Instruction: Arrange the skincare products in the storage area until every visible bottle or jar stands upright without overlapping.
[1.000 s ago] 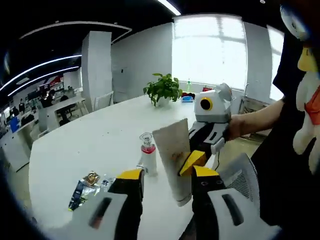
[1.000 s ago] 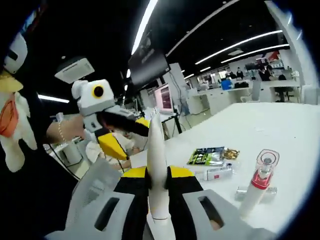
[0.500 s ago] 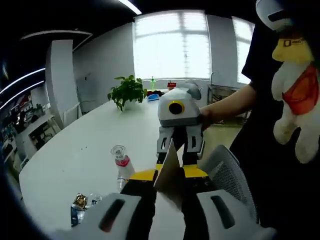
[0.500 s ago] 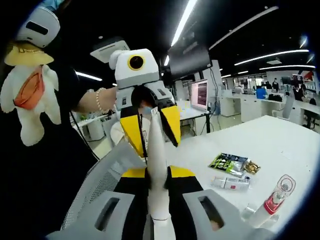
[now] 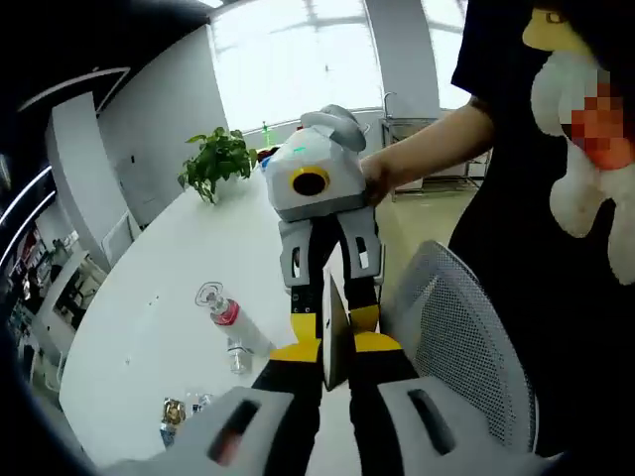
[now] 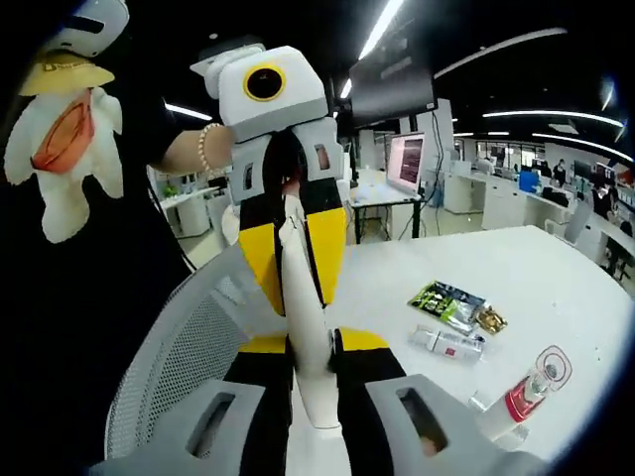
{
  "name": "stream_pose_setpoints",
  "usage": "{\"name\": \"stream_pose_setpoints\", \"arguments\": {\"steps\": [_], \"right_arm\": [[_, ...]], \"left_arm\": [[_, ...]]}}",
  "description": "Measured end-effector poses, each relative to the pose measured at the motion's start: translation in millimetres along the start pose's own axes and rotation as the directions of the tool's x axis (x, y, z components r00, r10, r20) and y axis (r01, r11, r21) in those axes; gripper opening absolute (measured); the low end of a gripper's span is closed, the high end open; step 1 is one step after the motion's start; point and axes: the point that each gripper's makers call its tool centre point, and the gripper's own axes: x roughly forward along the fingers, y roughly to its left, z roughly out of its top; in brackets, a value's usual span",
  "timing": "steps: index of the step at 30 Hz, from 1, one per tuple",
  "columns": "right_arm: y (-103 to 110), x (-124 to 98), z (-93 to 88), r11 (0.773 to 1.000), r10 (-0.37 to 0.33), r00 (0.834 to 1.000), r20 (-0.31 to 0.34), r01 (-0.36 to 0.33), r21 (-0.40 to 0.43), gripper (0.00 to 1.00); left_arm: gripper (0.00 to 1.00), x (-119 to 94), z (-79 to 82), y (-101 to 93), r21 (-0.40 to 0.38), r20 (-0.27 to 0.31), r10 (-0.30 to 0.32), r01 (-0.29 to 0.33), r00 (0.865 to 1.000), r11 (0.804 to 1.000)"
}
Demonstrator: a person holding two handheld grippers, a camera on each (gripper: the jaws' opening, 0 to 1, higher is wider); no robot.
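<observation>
A cream squeeze tube [image 6: 303, 297] is held in the air off the table's edge, between both grippers. My right gripper [image 6: 313, 342] is shut on its lower part. My left gripper [image 6: 295, 253] comes down from above, yellow pads on either side of the tube's flat crimped end. In the left gripper view the tube [image 5: 335, 327] shows edge-on, with my left gripper [image 5: 335, 347] shut on it and the right gripper [image 5: 332, 312] facing it from above. A clear bottle with a red collar [image 5: 220, 315] [image 6: 531, 387] stands upright on the white table [image 6: 566, 278].
A small white tube [image 6: 446, 342] and a green sachet [image 6: 446, 302] lie flat on the table. A grey mesh chair back [image 5: 466, 337] [image 6: 189, 347] is right below the grippers. A potted plant [image 5: 213, 164] stands at the table's far end. A person in black stands close.
My left gripper was open beside the tube; it has moved onto the tube's flat end and shut on it. The right gripper has kept its hold throughout.
</observation>
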Motion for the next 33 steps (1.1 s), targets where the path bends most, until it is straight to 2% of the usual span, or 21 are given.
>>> {"name": "stream_pose_setpoints", "arguments": {"steps": [8, 19, 31, 33], "right_arm": [[-0.1, -5.2, -16.9, 0.999, -0.033, 0.999, -0.017, 0.034, 0.030, 0.16], [-3.6, 6.3, -48.1, 0.996, -0.065, 0.996, -0.063, 0.069, 0.052, 0.16], [-13.7, 10.7, -62.0, 0.996, -0.076, 0.991, -0.113, 0.081, 0.039, 0.16], [-16.6, 8.3, -61.2, 0.995, -0.079, 0.992, -0.099, 0.084, 0.053, 0.16]], "left_arm": [[0.13, 18.9, -4.7, -2.6, 0.001, -0.007, -0.047, 0.047, 0.999, 0.999], [0.13, 42.8, -34.2, -5.5, 0.013, -0.108, -0.077, 0.079, 0.991, 0.997], [0.13, 51.0, -51.3, 0.6, 0.019, -0.138, -0.078, 0.081, 0.987, 0.997], [0.13, 51.0, -50.8, 3.5, 0.024, -0.134, -0.076, 0.080, 0.988, 0.996]]}}
